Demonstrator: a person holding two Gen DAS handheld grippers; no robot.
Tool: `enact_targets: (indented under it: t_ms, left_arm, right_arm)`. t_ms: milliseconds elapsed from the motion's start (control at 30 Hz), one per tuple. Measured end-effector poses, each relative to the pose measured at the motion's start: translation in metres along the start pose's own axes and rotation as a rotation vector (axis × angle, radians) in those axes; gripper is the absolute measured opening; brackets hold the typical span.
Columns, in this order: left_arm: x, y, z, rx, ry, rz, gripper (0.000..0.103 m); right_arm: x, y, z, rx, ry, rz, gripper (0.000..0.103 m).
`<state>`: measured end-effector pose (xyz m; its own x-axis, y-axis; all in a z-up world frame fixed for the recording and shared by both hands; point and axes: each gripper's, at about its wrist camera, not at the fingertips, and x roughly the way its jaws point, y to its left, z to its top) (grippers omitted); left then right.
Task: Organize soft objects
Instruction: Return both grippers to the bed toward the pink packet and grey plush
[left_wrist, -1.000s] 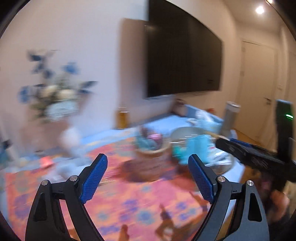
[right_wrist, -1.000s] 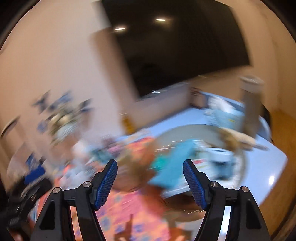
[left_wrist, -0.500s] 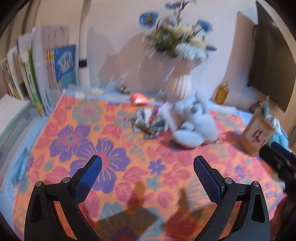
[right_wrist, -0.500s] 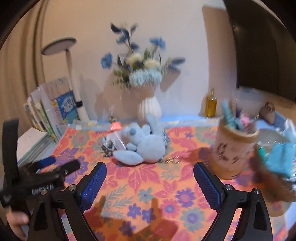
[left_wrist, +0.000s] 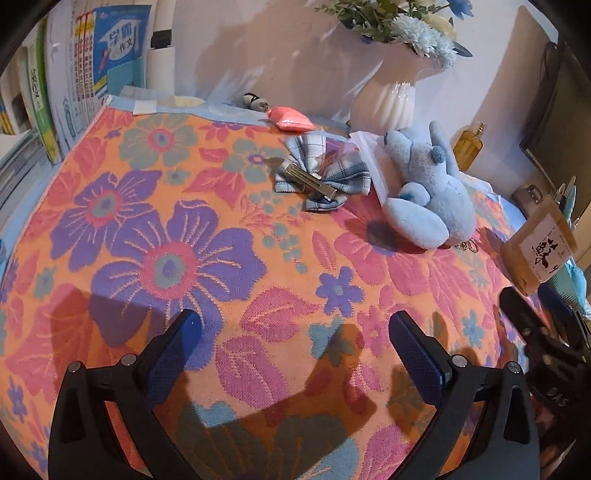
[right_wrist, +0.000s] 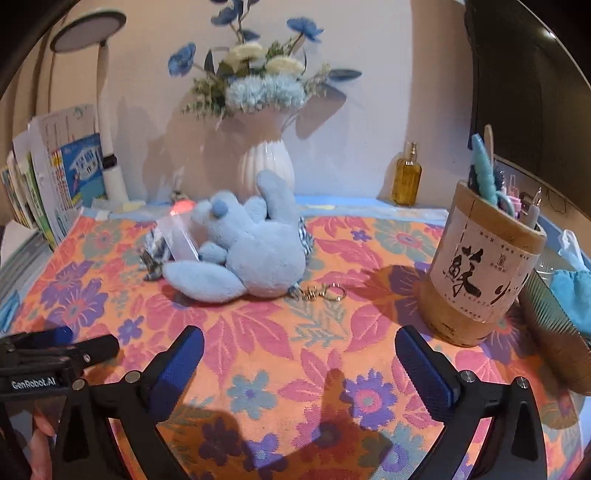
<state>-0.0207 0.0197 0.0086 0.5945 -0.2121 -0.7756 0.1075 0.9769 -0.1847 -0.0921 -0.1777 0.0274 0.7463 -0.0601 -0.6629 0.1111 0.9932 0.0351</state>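
Note:
A light-blue plush toy (left_wrist: 428, 199) (right_wrist: 251, 254) lies on the floral cloth (left_wrist: 221, 258), with a keyring (right_wrist: 325, 293) at its right end. Beside it lie a plaid fabric bow on a metal clip (left_wrist: 321, 173) and a clear plastic bag (left_wrist: 373, 162), both partly hidden behind the plush in the right wrist view. My left gripper (left_wrist: 295, 328) hovers over the cloth short of these things, jaws opening, nothing between them. My right gripper (right_wrist: 299, 343) sits in front of the plush, its jaws also opening on nothing.
A white vase of flowers (right_wrist: 266, 166), an amber bottle (right_wrist: 406, 181) and a pink item (left_wrist: 291, 120) stand along the back. A bamboo pen holder (right_wrist: 480, 273) and a ribbed basket (right_wrist: 554, 332) holding teal cloth (right_wrist: 569, 291) are at right. Books (left_wrist: 74, 74) and a lamp (right_wrist: 107, 110) are at left.
Both views swung from the wall screen and basket side down onto the floral cloth and plush. Both grippers' jaws spread wider. The left gripper came lower and closer to the cloth.

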Motion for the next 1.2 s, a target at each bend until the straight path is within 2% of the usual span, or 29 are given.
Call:
enact_targets:
  t_ms: [233,300,433,533,1000,1100,1200]
  left_arm:
    - [0.010,-0.021,-0.007,0.114,0.040,0.139,0.102]
    - [0.010,-0.025,-0.008,0.133,0.043,0.158,0.102]
    - [0.009,-0.023,-0.008,0.124,0.044,0.147,0.102]
    - [0.009,-0.022,-0.008,0.129,0.046,0.151,0.102]
    - [0.009,-0.023,-0.008,0.127,0.048,0.150,0.102]
    - [0.007,-0.022,-0.008,0.119,0.040,0.149,0.102]
    - [-0.004,-0.015,-0.003,0.082,0.021,0.115,0.102]
  right_arm:
    - [0.041,0.018,-0.003,-0.097,0.242,-0.005,0.103]
    - [0.044,0.017,-0.004,-0.096,0.263,0.010,0.103]
    - [0.049,0.001,-0.006,-0.008,0.302,0.090,0.103]
    - [0.047,-0.005,-0.006,0.029,0.292,0.095,0.103]
    - [0.045,0.005,-0.007,-0.008,0.291,0.087,0.103]
    - [0.043,0.002,-0.007,0.003,0.283,0.103,0.103]
    - [0.035,-0.007,-0.004,0.051,0.256,0.171,0.103]
